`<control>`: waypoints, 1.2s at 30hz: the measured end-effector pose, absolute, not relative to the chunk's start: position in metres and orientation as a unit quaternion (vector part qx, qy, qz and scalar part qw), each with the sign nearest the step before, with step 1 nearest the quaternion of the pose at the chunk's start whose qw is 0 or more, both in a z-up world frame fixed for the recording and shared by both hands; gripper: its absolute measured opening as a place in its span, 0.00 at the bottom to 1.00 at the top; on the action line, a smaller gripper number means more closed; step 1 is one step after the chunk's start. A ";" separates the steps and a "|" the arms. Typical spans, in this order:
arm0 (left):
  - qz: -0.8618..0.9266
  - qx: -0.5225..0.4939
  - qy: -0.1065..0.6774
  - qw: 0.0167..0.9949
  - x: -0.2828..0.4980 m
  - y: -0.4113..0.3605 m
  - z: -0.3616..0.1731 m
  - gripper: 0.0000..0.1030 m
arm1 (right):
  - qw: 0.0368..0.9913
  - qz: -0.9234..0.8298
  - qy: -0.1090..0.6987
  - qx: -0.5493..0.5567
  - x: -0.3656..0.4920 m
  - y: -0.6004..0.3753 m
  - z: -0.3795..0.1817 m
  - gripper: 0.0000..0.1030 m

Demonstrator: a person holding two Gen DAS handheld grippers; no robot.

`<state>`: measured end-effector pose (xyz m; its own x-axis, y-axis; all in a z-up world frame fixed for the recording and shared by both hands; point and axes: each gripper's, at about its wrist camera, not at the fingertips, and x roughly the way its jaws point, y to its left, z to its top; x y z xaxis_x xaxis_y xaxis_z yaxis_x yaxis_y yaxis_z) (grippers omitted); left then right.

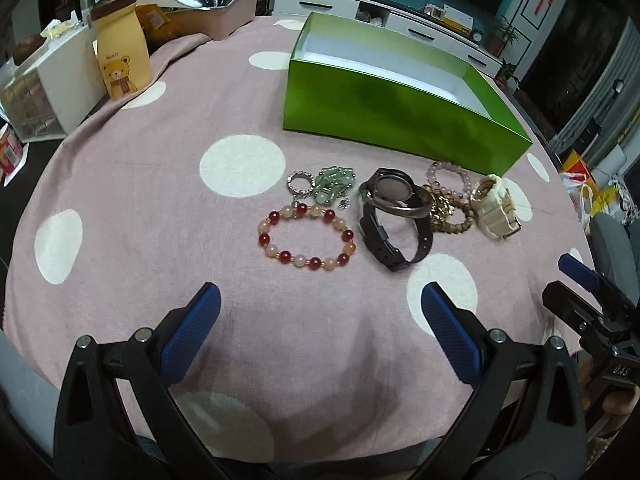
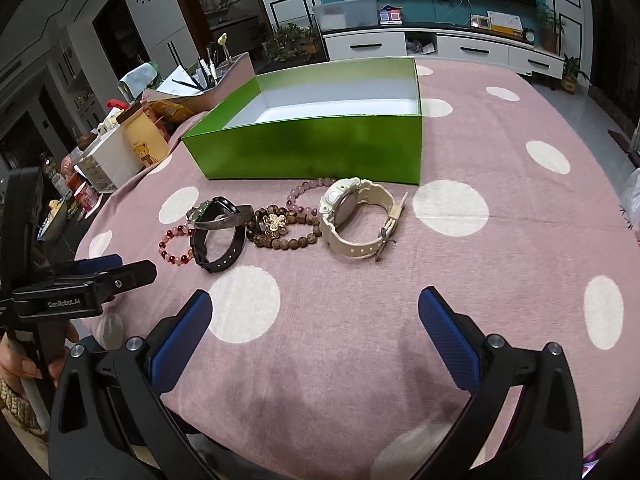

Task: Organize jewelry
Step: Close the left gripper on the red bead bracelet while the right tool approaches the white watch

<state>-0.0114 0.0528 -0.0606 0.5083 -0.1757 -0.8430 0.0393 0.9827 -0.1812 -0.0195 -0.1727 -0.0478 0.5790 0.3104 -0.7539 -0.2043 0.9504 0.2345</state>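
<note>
So far we have nothing packed: the green box [image 2: 320,148] shows only its white floor, and all the jewelry lies on the dotted pink cloth [image 1: 140,208] just in front of it. Our left gripper [image 1: 320,336] and right gripper [image 2: 316,336] both hover spread and empty. Left to move: the red-and-peach bead bracelet [image 1: 307,236], black watch [image 1: 394,220], cream watch [image 2: 356,216], brown beads [image 2: 280,228].

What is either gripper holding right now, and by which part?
Nothing. The left gripper and right gripper are both open over the tablecloth, short of the jewelry.
</note>
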 end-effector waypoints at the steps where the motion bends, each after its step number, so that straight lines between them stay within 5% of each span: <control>1: -0.062 -0.072 0.490 0.866 -0.011 0.053 -0.061 0.97 | 0.887 0.148 0.433 0.059 -0.019 -0.171 -0.049 0.99; 14: -0.031 -0.078 0.492 0.866 0.016 0.072 -0.075 0.73 | 0.893 0.139 0.422 0.067 -0.004 -0.183 -0.051 0.88; 19: -0.013 -0.049 0.493 0.869 0.030 0.070 -0.083 0.53 | 0.896 0.131 0.420 0.062 0.006 -0.185 -0.051 0.79; 25: -0.017 0.000 0.481 0.877 0.035 0.061 -0.087 0.45 | 0.895 0.141 0.421 0.030 0.018 -0.175 -0.056 0.73; 31: -0.030 0.004 0.476 0.879 0.034 0.058 -0.084 0.14 | 0.889 0.149 0.432 -0.014 0.033 -0.162 -0.067 0.55; 36: -0.042 -0.019 0.479 0.877 0.038 0.066 -0.084 0.10 | 0.882 0.159 0.439 -0.057 0.040 -0.150 -0.077 0.31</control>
